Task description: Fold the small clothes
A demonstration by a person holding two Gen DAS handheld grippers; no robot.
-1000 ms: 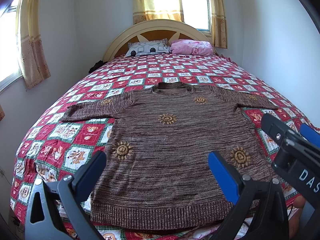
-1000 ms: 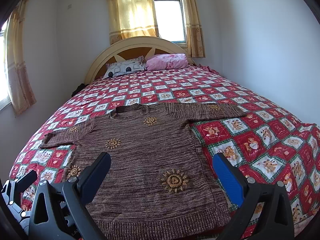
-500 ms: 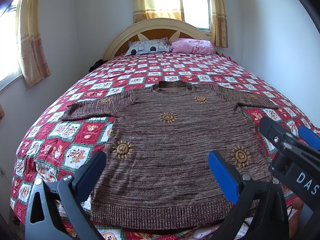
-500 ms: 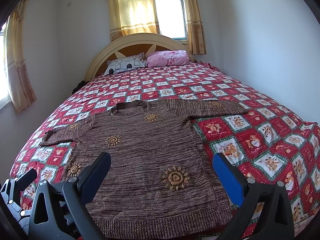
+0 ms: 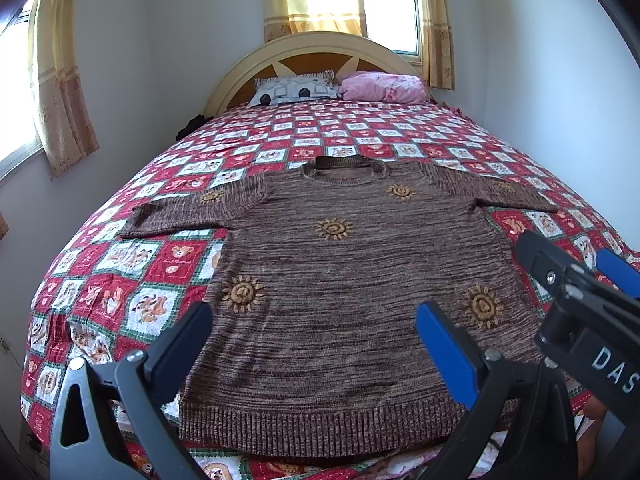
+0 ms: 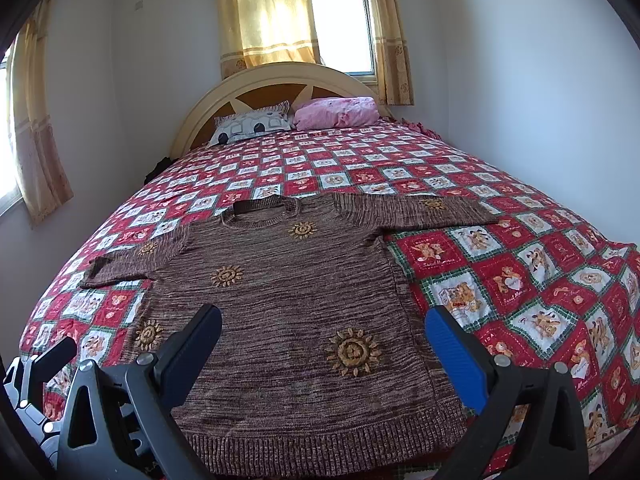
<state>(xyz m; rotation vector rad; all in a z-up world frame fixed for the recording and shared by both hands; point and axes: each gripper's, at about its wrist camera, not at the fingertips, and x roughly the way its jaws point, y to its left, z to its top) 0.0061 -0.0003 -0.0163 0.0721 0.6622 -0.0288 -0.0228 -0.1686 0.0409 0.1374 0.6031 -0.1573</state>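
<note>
Both grippers, left gripper (image 5: 312, 344) and right gripper (image 6: 324, 344), gape empty above the brown knit sun-patterned sweater (image 5: 352, 264). Risk: a pinch at the 6 o'clock hem probably snags the red patchwork quilt (image 5: 160, 252) too.

A bed (image 5: 420, 128) fills the room, covered by a quilt (image 5: 132, 300) of red and white squares with green borders and small bear pictures. A brown knit sweater (image 5: 352, 280) lies flat on the near half of the quilt, face up, both short sleeves spread out to left and right, its ribbed hem at the near edge and its collar toward the far end. Orange sun motifs dot its front. At the far end, against the curved headboard (image 5: 312, 46), lie two pillows side by side: a grey patterned one (image 5: 294, 90) on the left, a pink one (image 5: 384, 86) on the right.
</note>
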